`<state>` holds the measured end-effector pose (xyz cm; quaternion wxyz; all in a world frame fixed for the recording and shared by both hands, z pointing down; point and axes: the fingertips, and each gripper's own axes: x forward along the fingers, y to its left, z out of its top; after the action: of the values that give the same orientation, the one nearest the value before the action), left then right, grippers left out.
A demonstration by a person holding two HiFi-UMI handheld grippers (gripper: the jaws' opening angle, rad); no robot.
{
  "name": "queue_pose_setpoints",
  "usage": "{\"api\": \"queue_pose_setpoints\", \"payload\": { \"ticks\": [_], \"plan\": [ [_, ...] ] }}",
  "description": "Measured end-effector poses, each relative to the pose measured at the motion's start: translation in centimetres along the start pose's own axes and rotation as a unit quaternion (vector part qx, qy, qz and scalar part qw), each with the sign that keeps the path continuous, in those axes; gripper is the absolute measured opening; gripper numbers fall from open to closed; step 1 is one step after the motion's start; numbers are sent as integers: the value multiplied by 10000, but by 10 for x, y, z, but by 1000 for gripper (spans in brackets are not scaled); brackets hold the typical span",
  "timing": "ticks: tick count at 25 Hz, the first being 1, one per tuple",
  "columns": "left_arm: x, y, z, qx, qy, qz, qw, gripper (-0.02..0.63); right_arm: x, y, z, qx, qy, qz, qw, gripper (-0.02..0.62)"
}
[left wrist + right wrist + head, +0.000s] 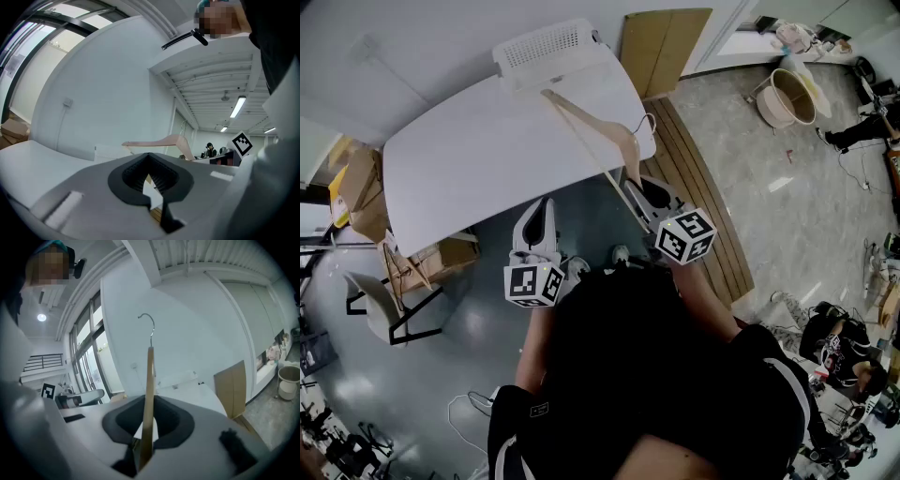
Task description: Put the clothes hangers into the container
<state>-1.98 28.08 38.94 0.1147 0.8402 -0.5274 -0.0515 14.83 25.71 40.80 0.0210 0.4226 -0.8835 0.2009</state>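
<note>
A pale wooden clothes hanger [595, 141] with a metal hook [649, 122] slants over the right part of the white table [459, 169]. My right gripper [637, 194] is shut on its lower end. In the right gripper view the hanger [149, 394] stands edge-on between the jaws of the right gripper [144, 439], its hook [147, 319] on top. The white slotted container [551, 49] sits at the table's far edge, just beyond the hanger's far tip. My left gripper [538, 214] hovers at the near table edge, shut and holding nothing. The left gripper [152, 190] looks towards the hanger [164, 140] and the container [110, 152].
Cardboard boxes [358, 192] and a chair [380, 305] stand left of the table. A cardboard sheet [661, 47] leans on the wall behind it. Wooden slats [703, 206] lie on the floor at the right, and a round tub [787, 98] stands further off.
</note>
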Motion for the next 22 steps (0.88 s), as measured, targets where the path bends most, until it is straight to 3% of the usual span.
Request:
{"api": "queue_pose_setpoints", "payload": {
  "ticks": [22],
  "plan": [
    [10, -27, -3, 36, 40, 25, 10000, 5, -22, -13, 10, 193, -209, 215, 9994, 61]
  ]
}}
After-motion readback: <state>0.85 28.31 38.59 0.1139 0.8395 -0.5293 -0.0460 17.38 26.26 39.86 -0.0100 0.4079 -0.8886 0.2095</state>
